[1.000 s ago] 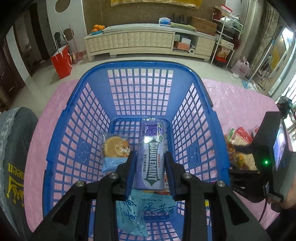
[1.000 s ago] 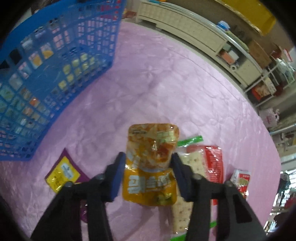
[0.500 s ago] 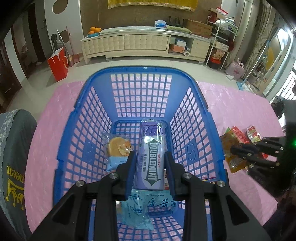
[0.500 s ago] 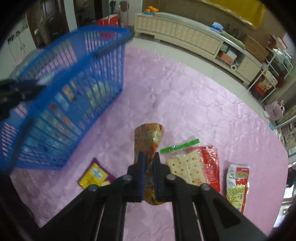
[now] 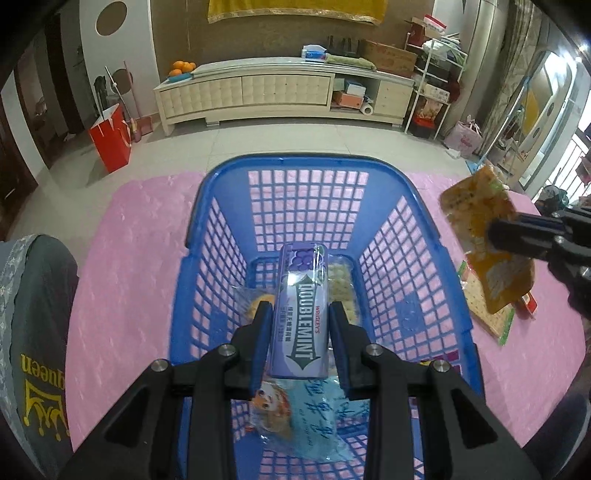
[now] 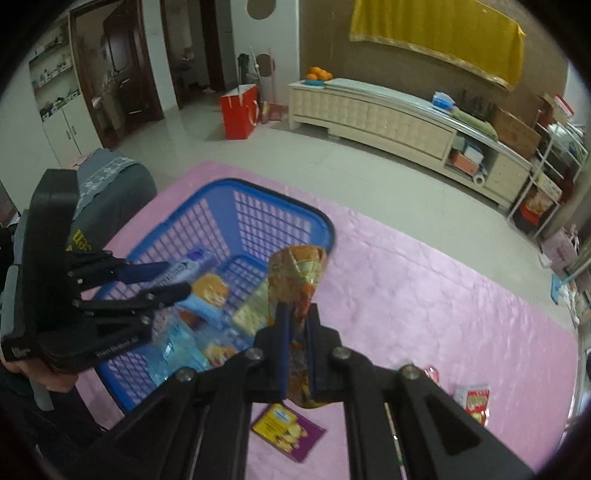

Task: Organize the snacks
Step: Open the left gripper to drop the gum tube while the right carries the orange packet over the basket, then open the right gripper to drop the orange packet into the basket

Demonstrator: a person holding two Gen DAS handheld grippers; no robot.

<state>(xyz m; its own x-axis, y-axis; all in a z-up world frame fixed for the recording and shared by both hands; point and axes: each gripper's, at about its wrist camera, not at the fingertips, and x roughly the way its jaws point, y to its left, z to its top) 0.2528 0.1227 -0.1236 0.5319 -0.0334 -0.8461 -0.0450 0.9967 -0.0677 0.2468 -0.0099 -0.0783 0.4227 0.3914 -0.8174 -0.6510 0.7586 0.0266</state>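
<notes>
We see pale tiled floor (image 5: 280,144), glossy with soft reflected light. Long cream sideboard (image 5: 258,92) against brown wall (image 5: 288,40); plate of oranges (image 5: 183,68) on its left end, cardboard box (image 5: 388,57) on right. Yellow cloth (image 6: 436,35) hangs above it. Red paper bag (image 5: 110,142) on floor near sideboard's left end. We note pink quilted mat (image 6: 424,280) across foreground, dark wooden doorways (image 6: 114,70) left, wire shelving (image 5: 432,85) right.
</notes>
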